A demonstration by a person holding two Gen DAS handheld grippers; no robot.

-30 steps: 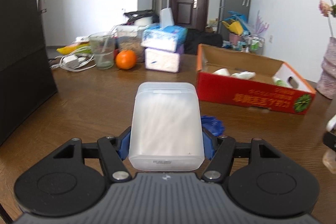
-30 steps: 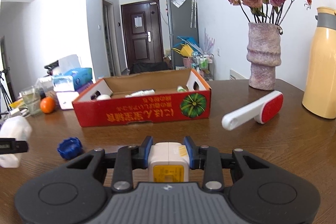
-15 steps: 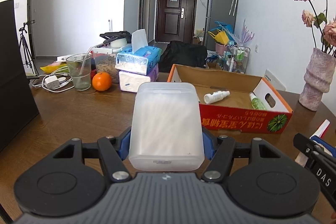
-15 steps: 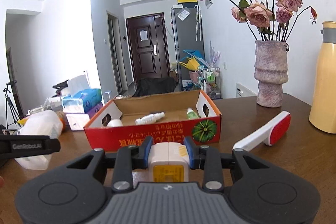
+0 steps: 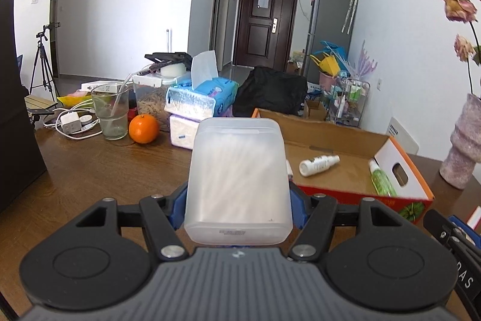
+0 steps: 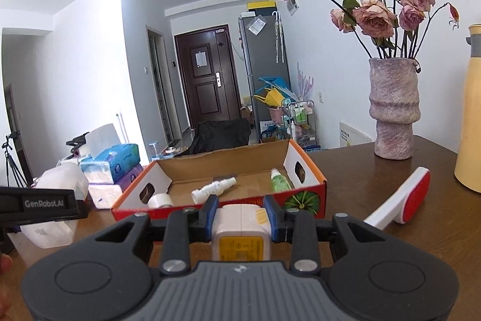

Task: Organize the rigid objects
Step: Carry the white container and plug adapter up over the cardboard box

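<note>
My left gripper (image 5: 237, 197) is shut on a frosted plastic box of cotton swabs (image 5: 237, 179), held above the table just before the red cardboard box (image 5: 399, 200). My right gripper (image 6: 240, 215) is shut on a small cream block with a yellow label (image 6: 240, 230), close to the near wall of the same red cardboard box (image 6: 309, 188). Inside the carton lie a white spray bottle (image 6: 213, 188), a green bottle (image 6: 279, 182) and a white roll (image 6: 160, 200). The left gripper with its swab box (image 6: 57, 185) shows at the left edge of the right wrist view.
A red and white lint brush (image 6: 402, 200) lies right of the carton. A vase of dried roses (image 6: 393, 110) and a yellow jug (image 6: 470, 110) stand at the right. Tissue packs (image 5: 201, 101), an orange (image 5: 143, 128), a glass (image 5: 110, 113) and cables sit at the far left.
Both grippers have risen and come closer to the carton with their loads still held; its inside now shows from above. The blue cap on the table has dropped out of sight.
</note>
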